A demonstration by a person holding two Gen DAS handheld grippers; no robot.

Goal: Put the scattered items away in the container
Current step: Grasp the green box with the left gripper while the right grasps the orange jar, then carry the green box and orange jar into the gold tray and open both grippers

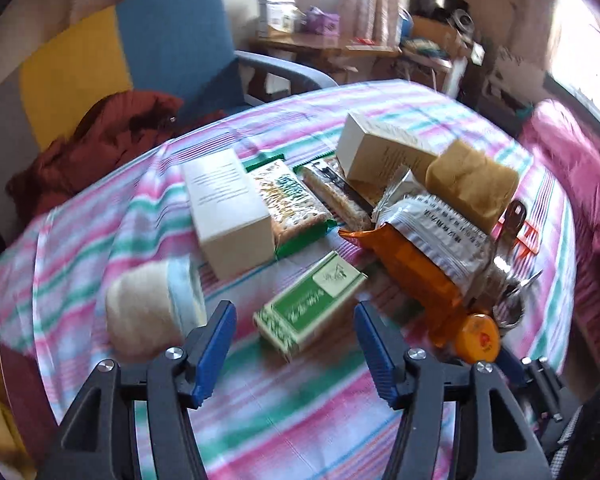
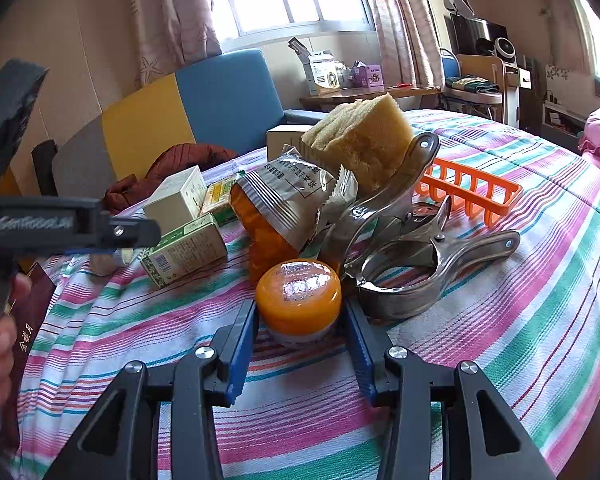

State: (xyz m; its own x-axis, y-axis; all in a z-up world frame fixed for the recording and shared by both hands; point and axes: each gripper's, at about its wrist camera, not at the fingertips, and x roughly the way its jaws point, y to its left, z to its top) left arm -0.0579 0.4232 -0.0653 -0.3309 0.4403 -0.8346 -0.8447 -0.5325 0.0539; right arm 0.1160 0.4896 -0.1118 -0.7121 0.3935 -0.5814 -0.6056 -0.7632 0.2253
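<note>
Two grippers: both are mine, one held in each hand, above a bed spread with a striped cloth [image 2: 500, 320] in pink, green and white.
Right gripper [image 2: 300, 330]: its blue pads sit against either side of a small orange-lidded jar [image 2: 298, 294], clamped on it; the jar stands on the cloth.
Left gripper [image 1: 296, 344]: its blue jaws stand apart with nothing between the pads, poised over a green and white box [image 1: 310, 306] that lies flat on the cloth. This view is blurred by motion.
Container: an orange plastic basket [image 2: 470, 192] with slatted sides rests on the cloth behind the pile, to the right; I cannot tell what lies in it.
Pile of items: a tan sponge [image 2: 364, 140] sits on top, leaning over a silver snack packet [image 2: 292, 200] and an orange packet [image 2: 264, 236].
Metal clamps [image 2: 412, 248]: two large steel spring clamps lie just right of the jar, one propped against the sponge.
Boxes: a cream carton [image 1: 228, 208] lies left of a green-edged cracker pack [image 1: 296, 204]; a second cream carton [image 1: 380, 152] rests behind, next to the sponge.
Near left: a pale roll [image 1: 148, 312], too blurred to name, lies beside the left pad.
Background: a blue and yellow armchair [image 2: 220, 100] holds a rust-red jacket [image 2: 172, 172] under a curtained window.
</note>
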